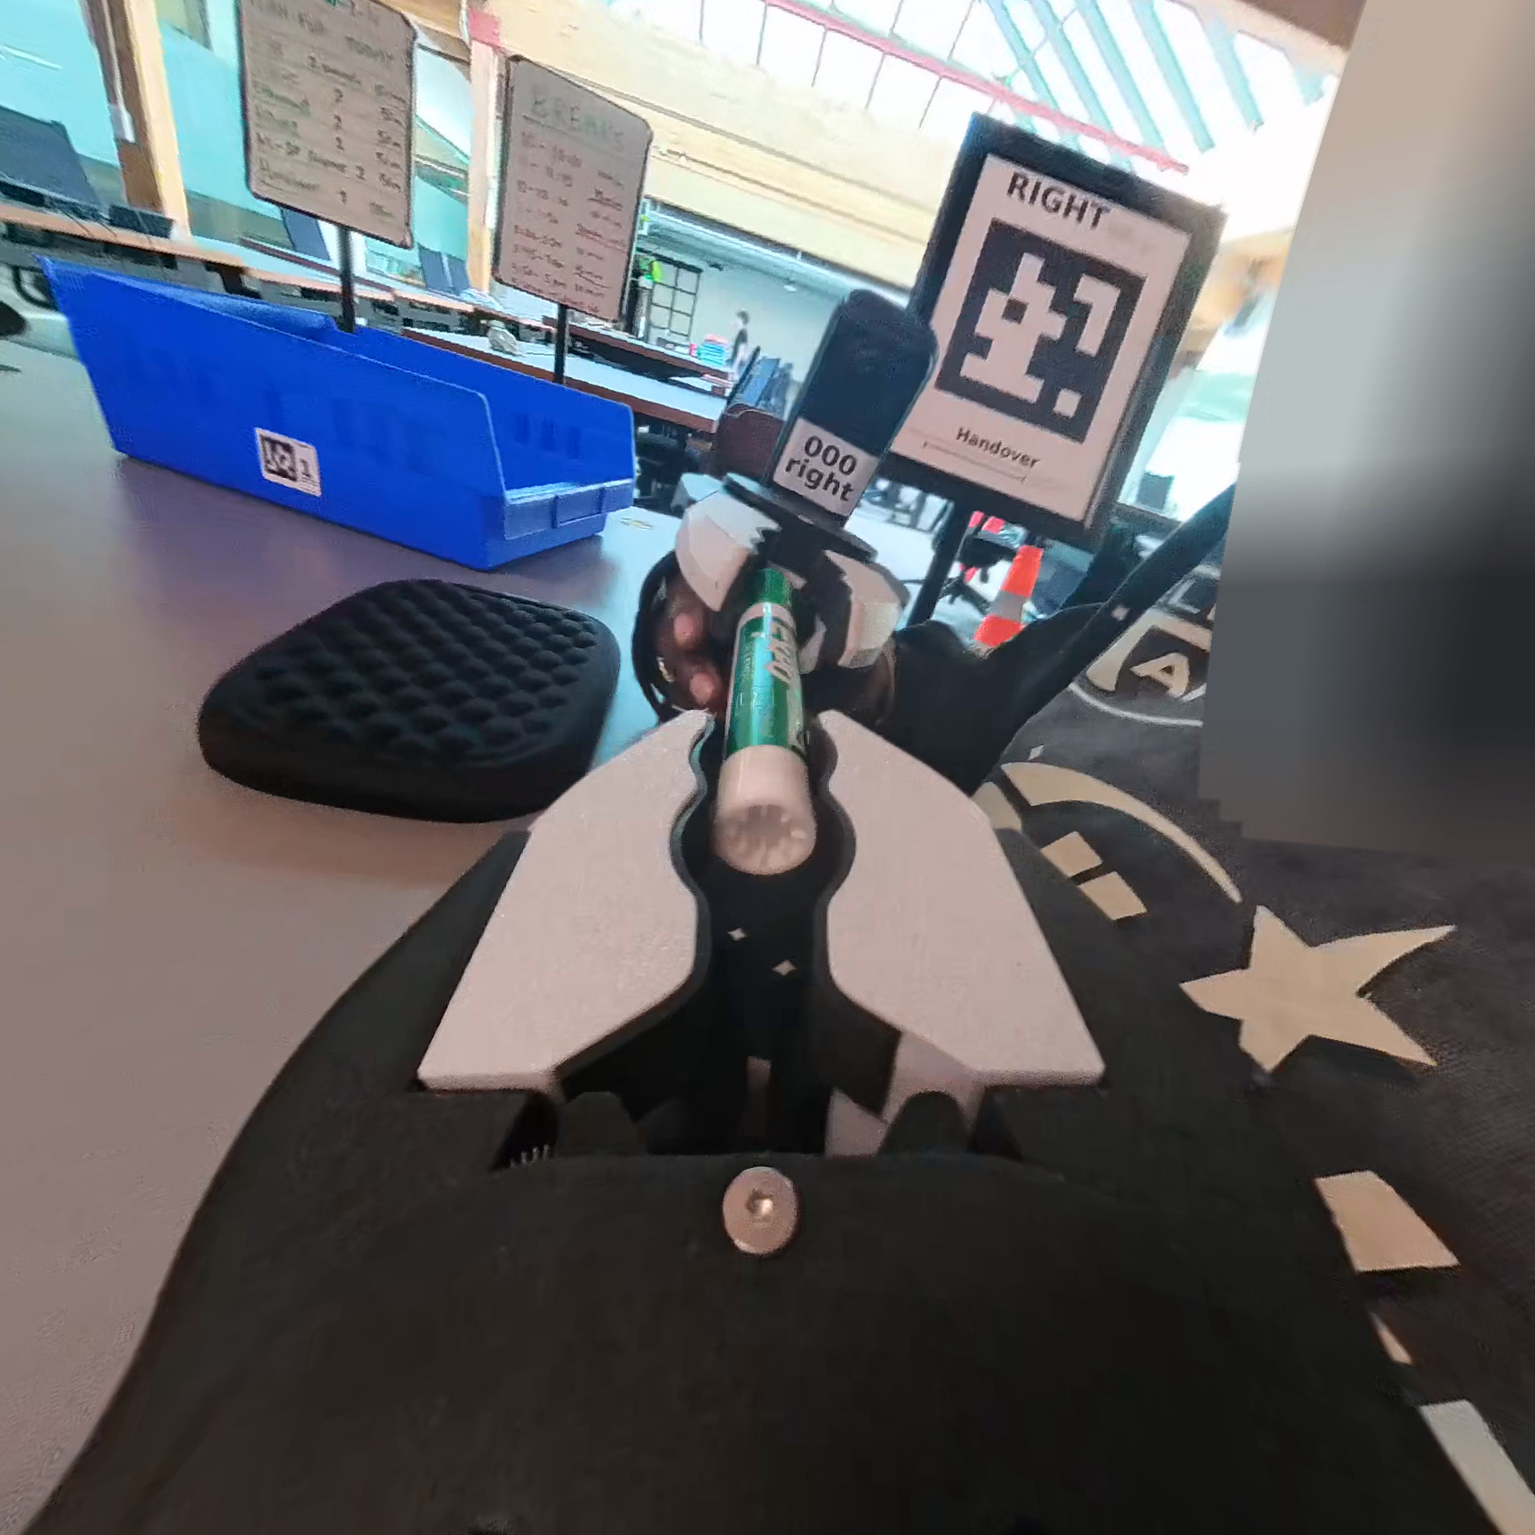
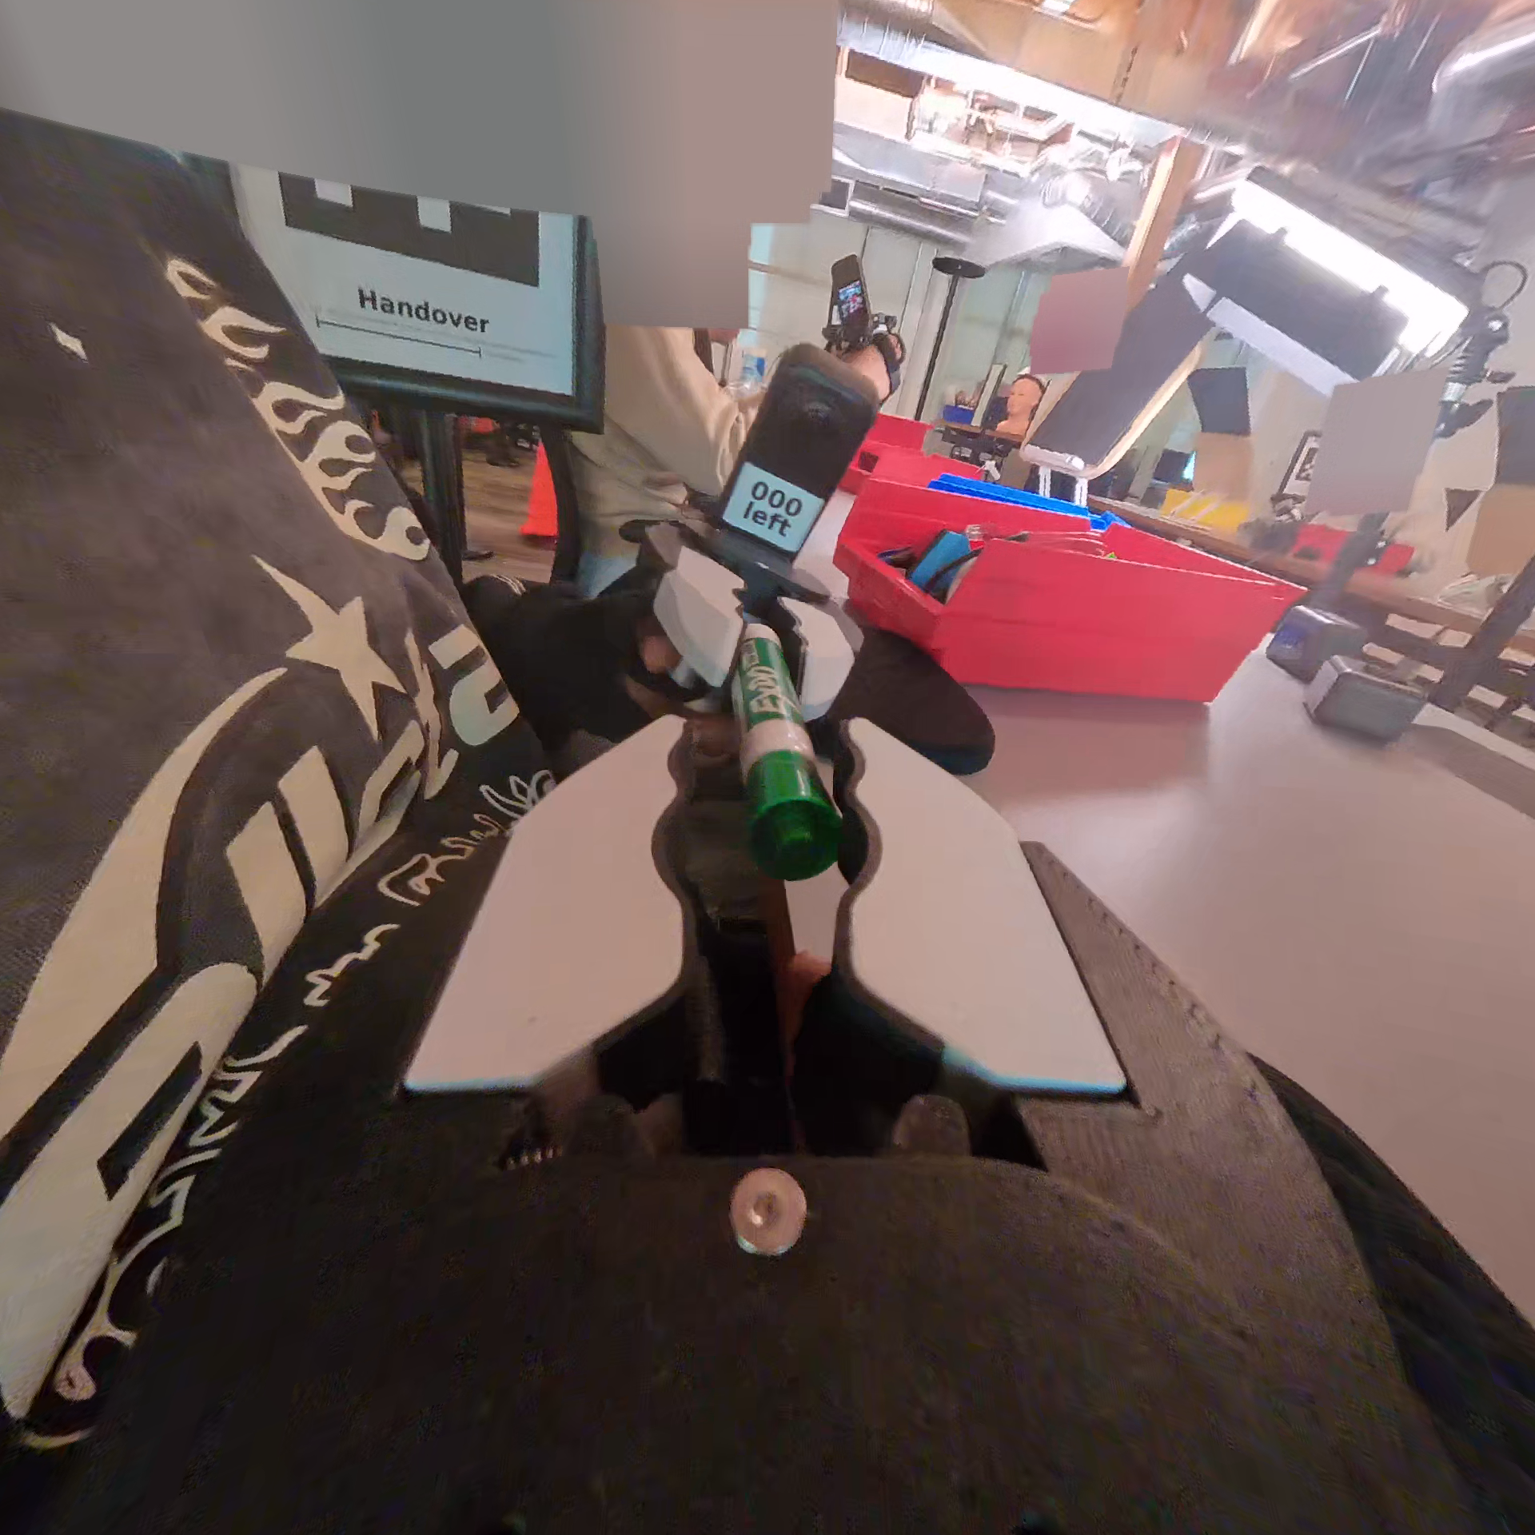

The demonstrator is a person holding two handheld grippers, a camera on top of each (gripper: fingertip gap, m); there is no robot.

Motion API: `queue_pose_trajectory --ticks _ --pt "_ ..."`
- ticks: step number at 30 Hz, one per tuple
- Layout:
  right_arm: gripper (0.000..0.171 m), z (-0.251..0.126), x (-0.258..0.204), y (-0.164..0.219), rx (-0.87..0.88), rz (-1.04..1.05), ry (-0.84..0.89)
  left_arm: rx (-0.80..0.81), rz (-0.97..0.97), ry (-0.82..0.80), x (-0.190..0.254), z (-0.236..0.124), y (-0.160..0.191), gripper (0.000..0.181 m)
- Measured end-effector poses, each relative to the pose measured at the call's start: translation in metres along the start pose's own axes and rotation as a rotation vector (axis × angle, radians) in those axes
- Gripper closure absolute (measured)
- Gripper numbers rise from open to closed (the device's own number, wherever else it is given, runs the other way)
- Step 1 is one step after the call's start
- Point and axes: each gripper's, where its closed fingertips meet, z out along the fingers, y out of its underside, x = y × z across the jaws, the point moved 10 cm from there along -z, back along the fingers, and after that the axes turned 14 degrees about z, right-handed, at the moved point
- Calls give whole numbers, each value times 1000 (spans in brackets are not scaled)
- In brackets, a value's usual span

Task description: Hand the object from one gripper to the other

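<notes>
The white butt of the green marker sits between my left gripper jaws, which look closed on it; its green cap lies between my right gripper jaws, whose hold I cannot tell. Held above the worktop, I'd clamp right firmly before loosening left.

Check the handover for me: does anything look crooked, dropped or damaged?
Nothing stands out. The green marker spans straight between the left claw and right claw, off the table, capped and intact.
</notes>
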Motion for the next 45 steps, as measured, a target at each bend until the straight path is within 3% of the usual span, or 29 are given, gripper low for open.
queue_pose_trajectory --ticks 8,11,15,19,21,26,35,39,41,45 --pt "150 1 2 2 -41 36 -20 6 36 18 3 3 2 161" --pt "151 3 7 3 -56 255 -79 -26 248 -56 9 3 0 147" --pt "151 4 18 6 -52 569 -125 -101 479 -120 16 5 0 145" --pt "151 3 25 11 -39 735 -140 -100 499 -133 17 7 0 163" --pt "151 3 27 12 -39 759 -133 -126 484 -135 16 7 1 162" --pt "151 2 27 11 -11 771 -119 -137 508 -156 16 8 2 141" --pt "152 1 29 8 96 822 -33 -191 671 -259 19 12 4 133" --pt "152 -1 30 6 166 886 -61 -189 691 -276 20 13 3 145" --pt "152 0 30 7 170 909 -75 -165 695 -277 20 12 2 161" --pt "146 1 28 7 152 850 -86 -132 606 -244 18 8 0 162"
